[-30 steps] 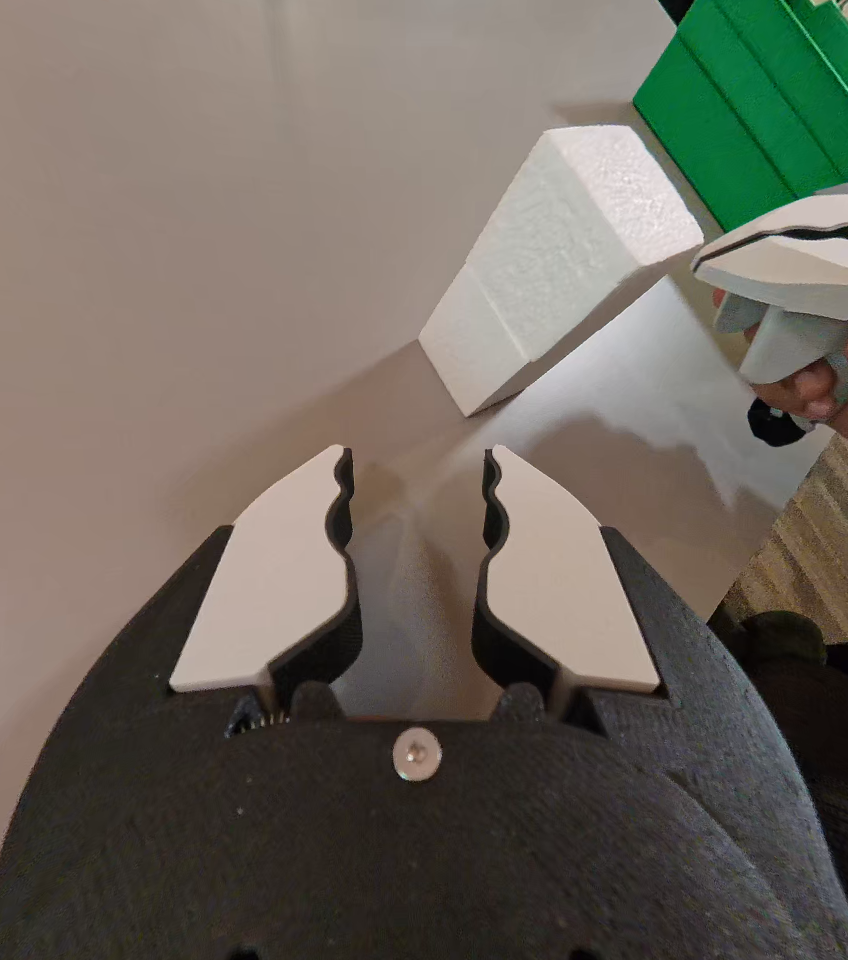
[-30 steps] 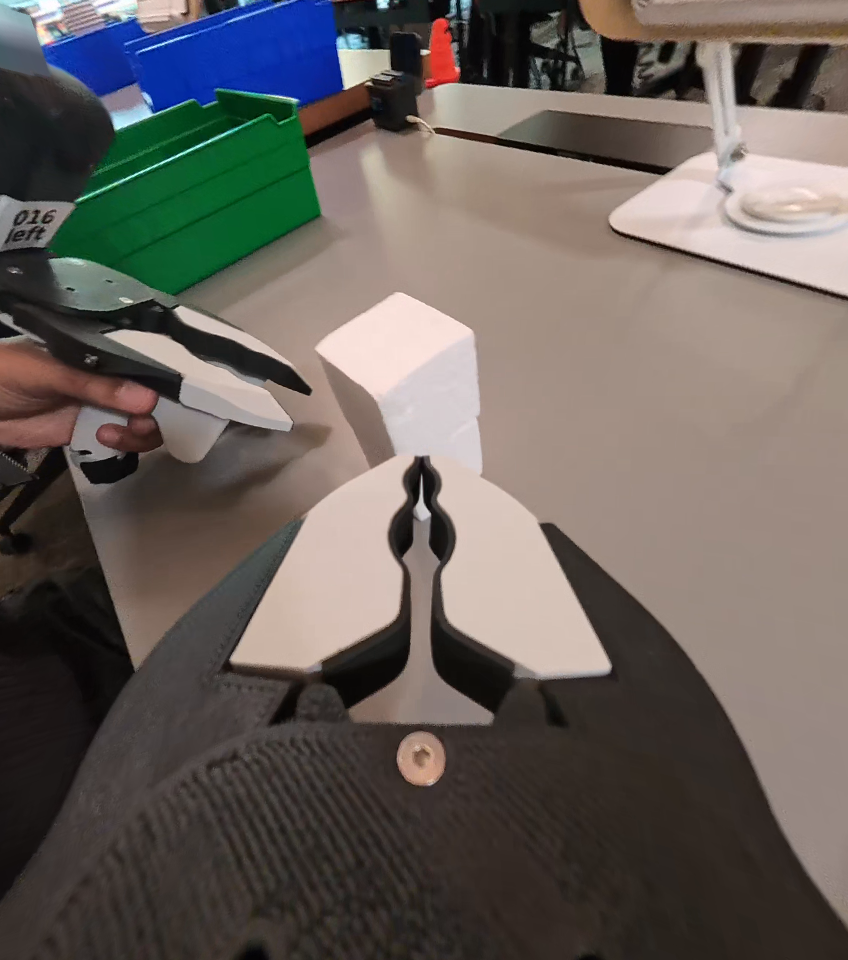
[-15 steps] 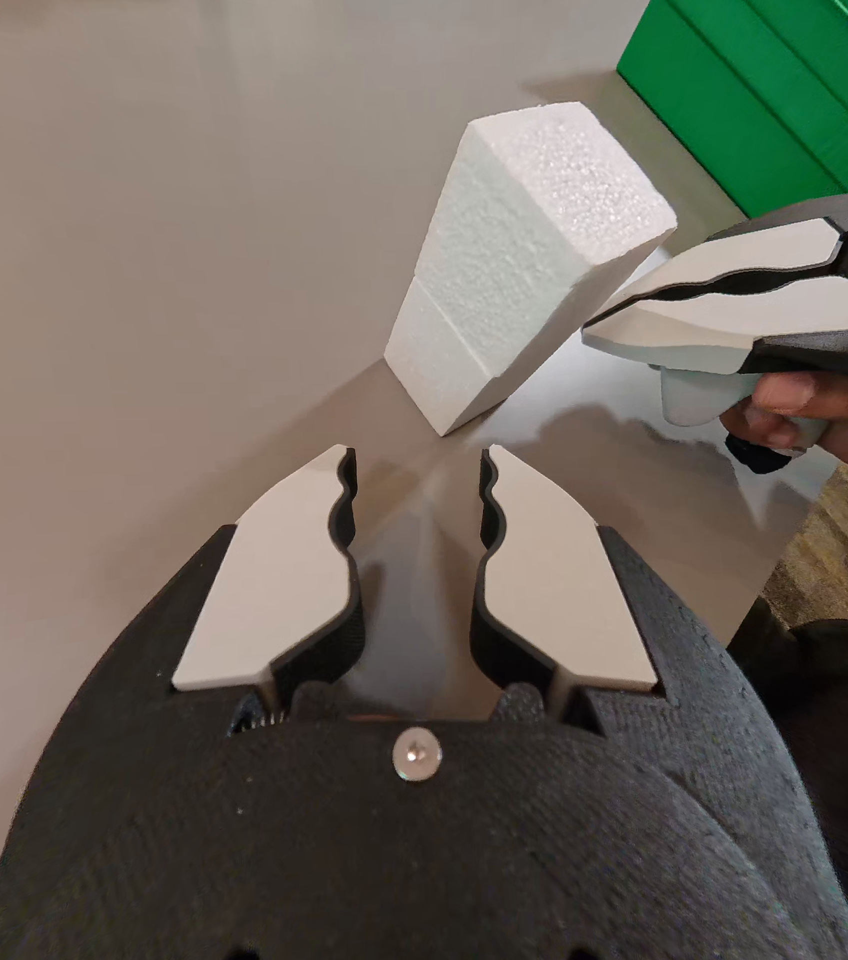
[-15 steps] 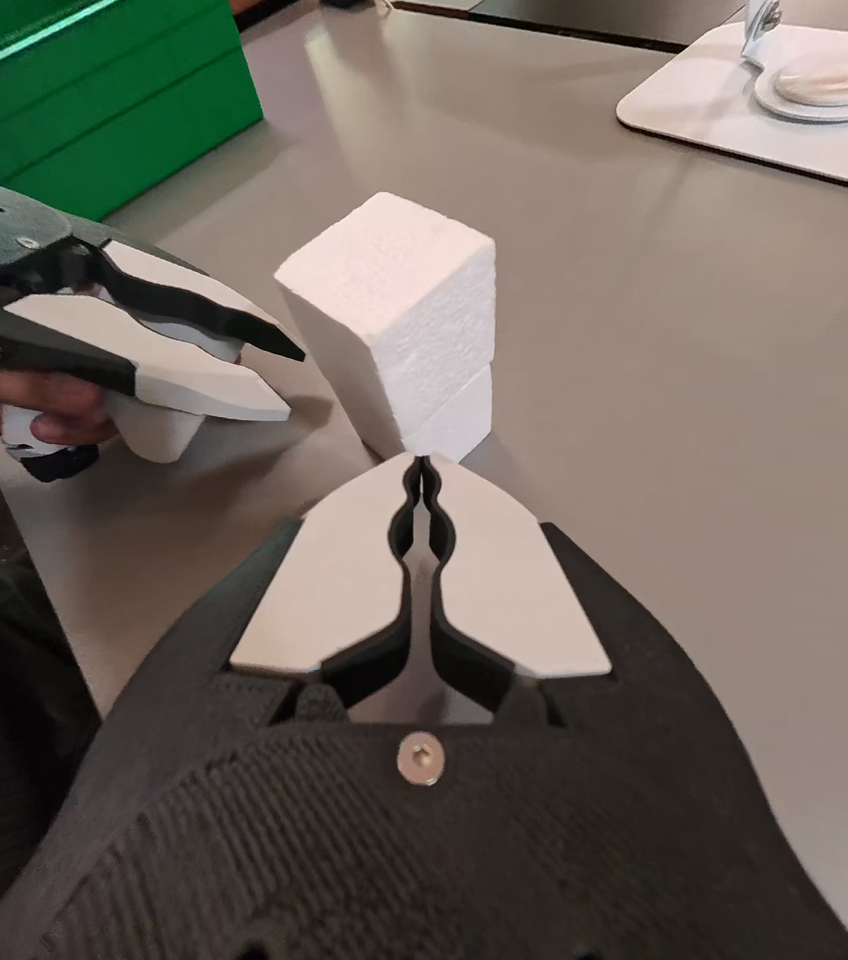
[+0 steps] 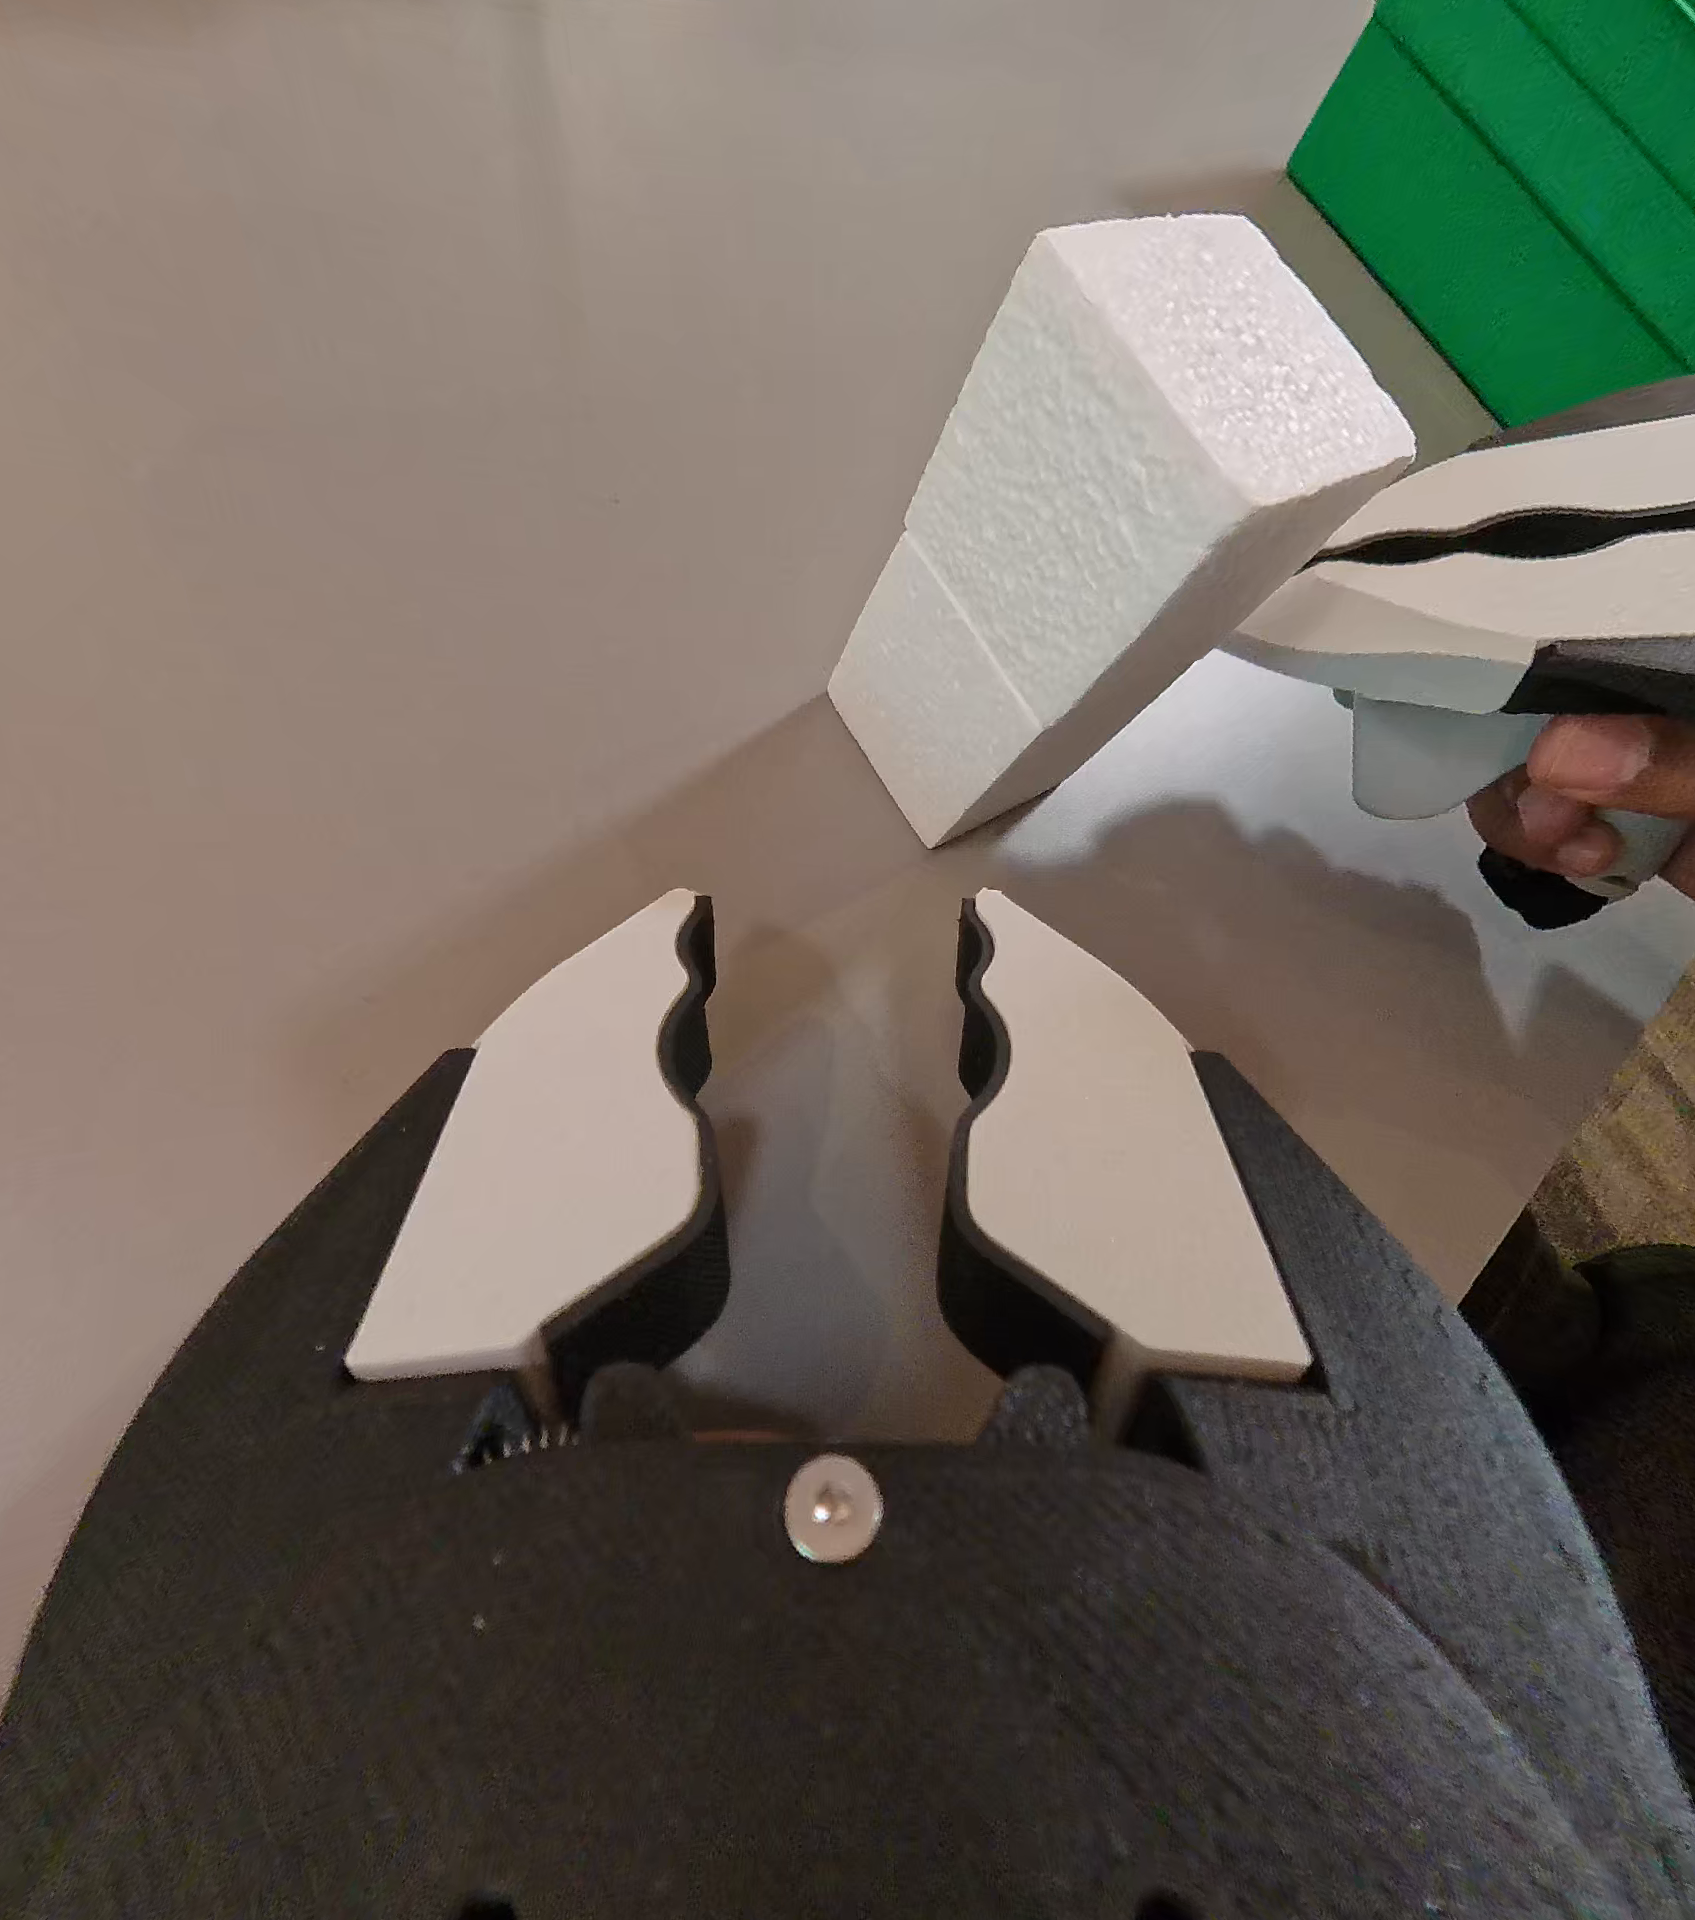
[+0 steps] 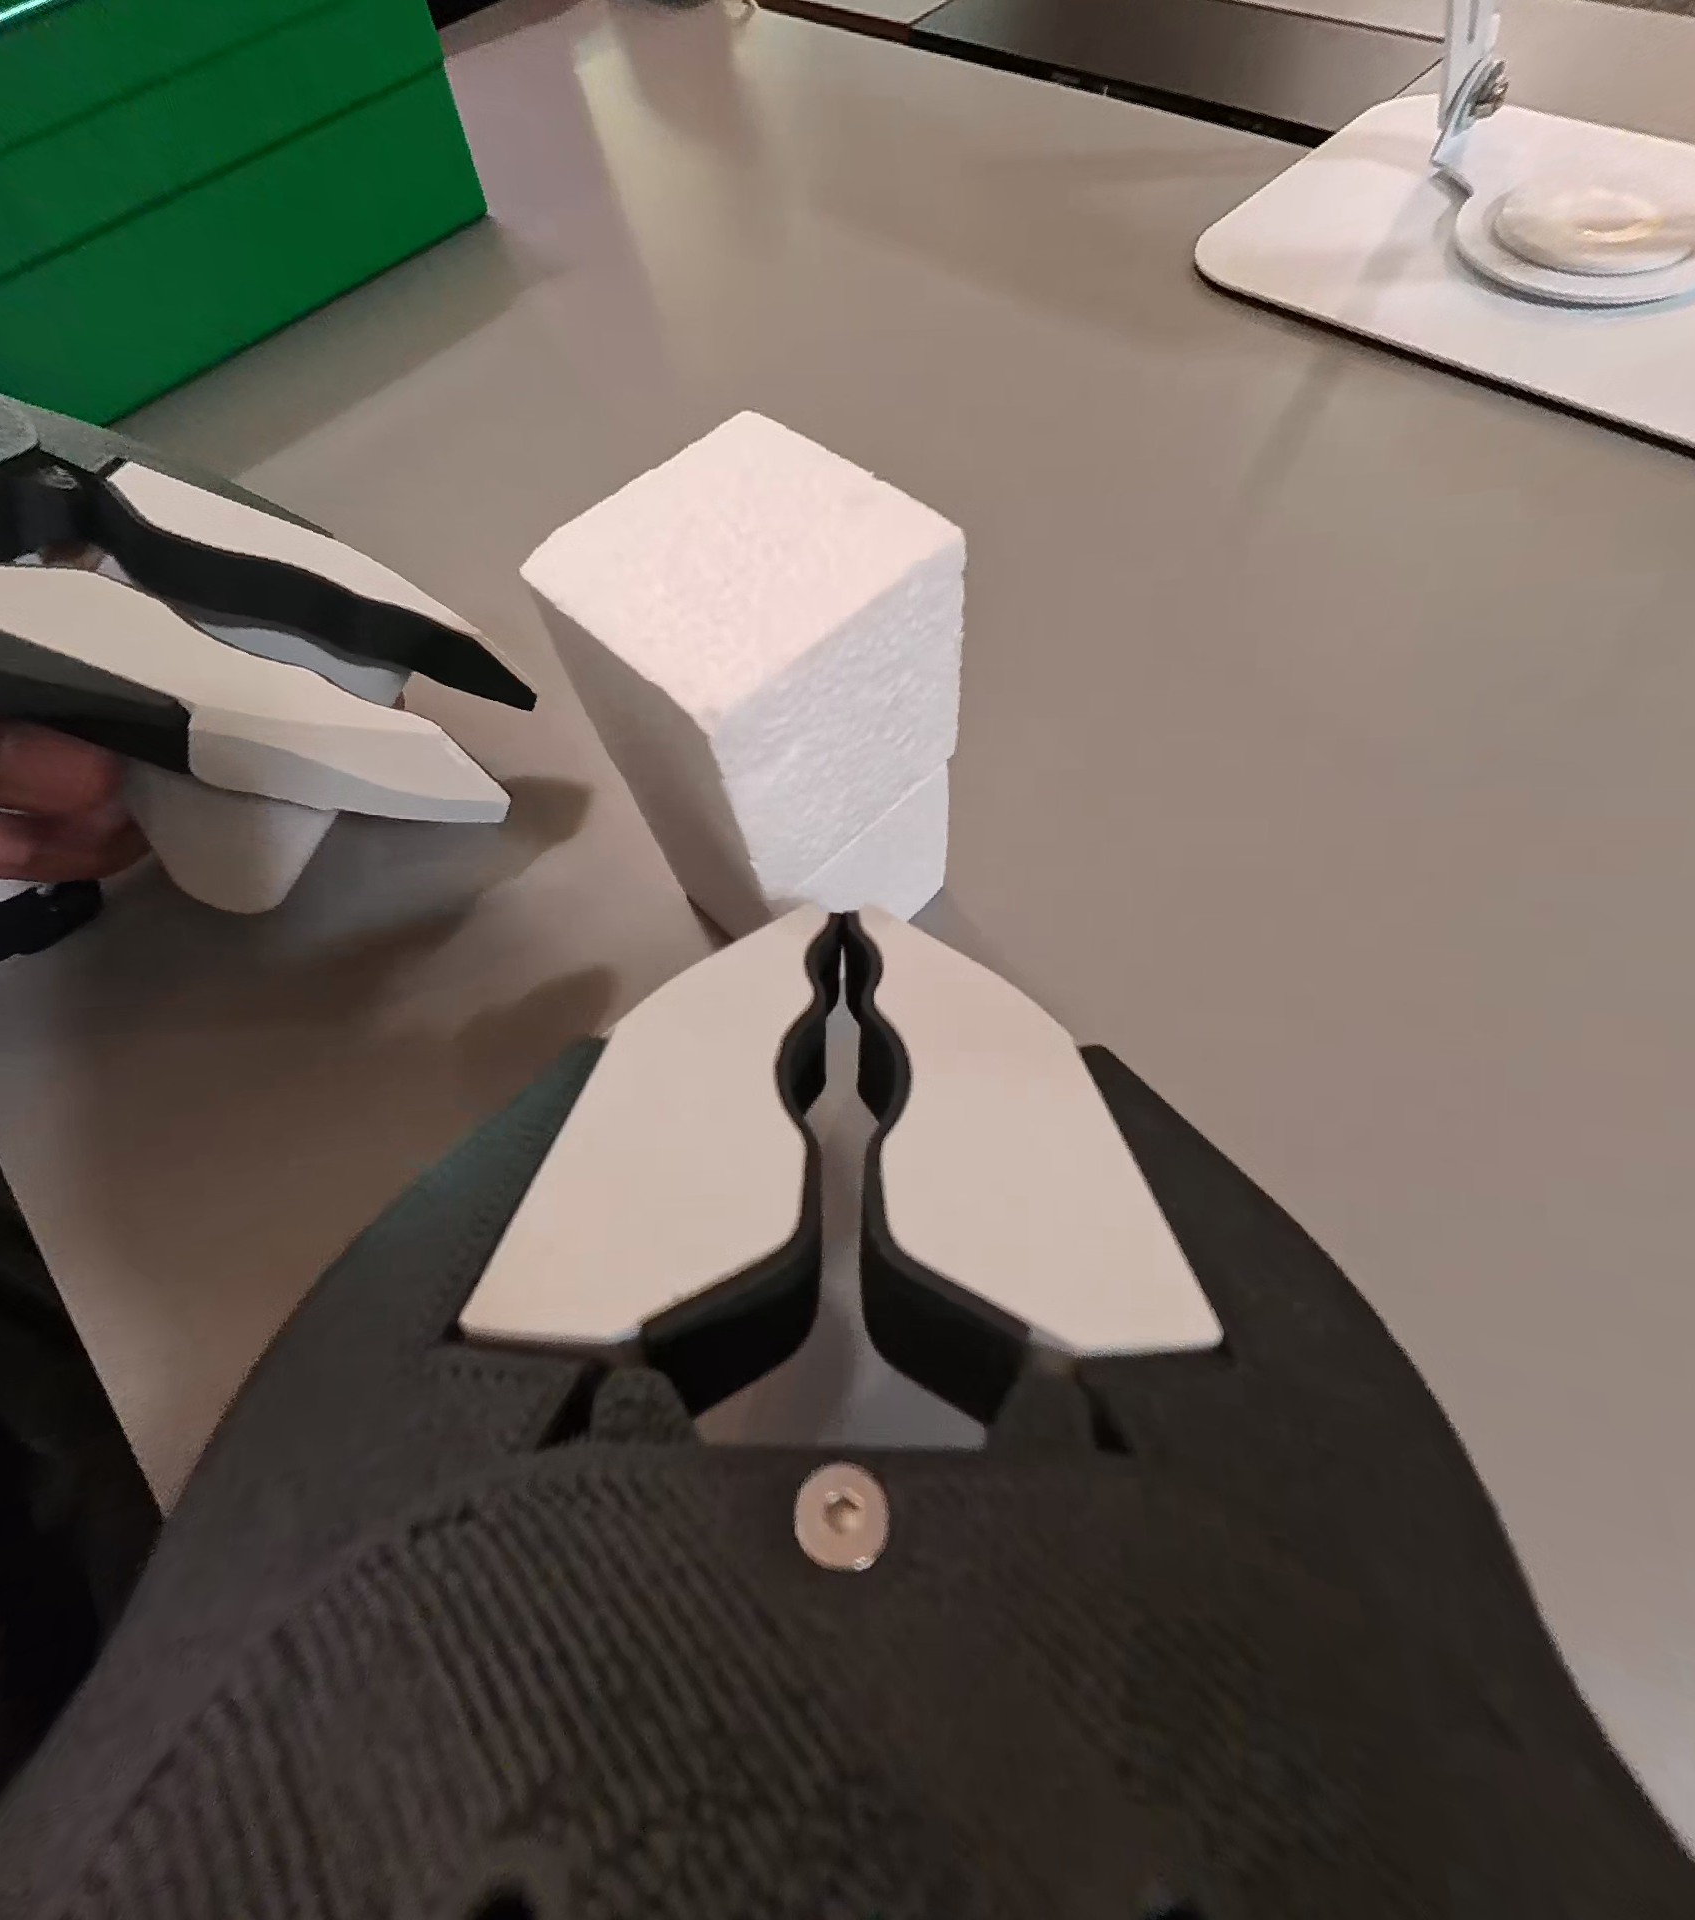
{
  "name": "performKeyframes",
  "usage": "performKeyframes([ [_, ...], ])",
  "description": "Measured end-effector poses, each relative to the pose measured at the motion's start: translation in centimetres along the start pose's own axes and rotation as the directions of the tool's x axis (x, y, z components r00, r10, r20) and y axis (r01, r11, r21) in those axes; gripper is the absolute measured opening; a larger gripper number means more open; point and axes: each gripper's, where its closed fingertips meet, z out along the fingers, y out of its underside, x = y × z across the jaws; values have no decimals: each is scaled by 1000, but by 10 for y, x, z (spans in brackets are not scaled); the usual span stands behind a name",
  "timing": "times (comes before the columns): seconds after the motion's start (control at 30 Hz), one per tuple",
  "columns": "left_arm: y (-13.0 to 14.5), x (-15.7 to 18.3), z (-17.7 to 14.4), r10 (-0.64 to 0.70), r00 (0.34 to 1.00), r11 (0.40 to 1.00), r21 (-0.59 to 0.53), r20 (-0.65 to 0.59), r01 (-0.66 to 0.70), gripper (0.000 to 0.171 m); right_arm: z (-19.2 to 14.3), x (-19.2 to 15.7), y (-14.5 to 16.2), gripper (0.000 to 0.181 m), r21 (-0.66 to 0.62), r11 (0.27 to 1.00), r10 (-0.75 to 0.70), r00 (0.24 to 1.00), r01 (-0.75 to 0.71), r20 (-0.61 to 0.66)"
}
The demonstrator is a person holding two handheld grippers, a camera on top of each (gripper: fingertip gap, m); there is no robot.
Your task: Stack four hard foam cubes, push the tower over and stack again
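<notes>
Between both empty grippers stands foam block (image 6: 760, 665).

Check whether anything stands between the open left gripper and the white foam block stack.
Nothing visible does. The left gripper hangs open over bare grey table, and only tabletop lies between its tips and the foam block stack. The shut right gripper sits at the stack's other side, out of that path.

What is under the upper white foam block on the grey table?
Under the upper foam block a second, shorter foam block carries it, standing on the grey table. Their touching faces are covered, so anything between them cannot be seen.
</notes>
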Motion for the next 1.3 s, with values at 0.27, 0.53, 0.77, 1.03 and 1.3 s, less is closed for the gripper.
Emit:
performKeyframes([
  [0.27, -3, 0, -1, -7, 1000, 1000, 9, -2, 7, 46, -14, 17, -6, 12, 43, 999, -7, 1000, 9, -29],
  [0.53, -6, -10, -10, -52, 998, 998, 45, 32, 50, 46, -49, 24, -52, 31, 153, 957, -217, 959, 245, -182],
  [0.77, -21, -19, -40, -198, 980, 964, 184, 26, 190, 45, -19, -71, -146, 46, 245, 868, -438, 898, 433, -33],
  [1.03, -26, -73, -100, -380, 914, 855, 431, 141, 289, 44, 112, -209, -229, 58, 216, 802, -597, 738, 557, 316],
  [1.3, -11, -105, -141, -494, 850, 782, 521, 182, 343, 40, 255, -333, -258, 88, 16, 833, -401, 584, 553, 706],
])
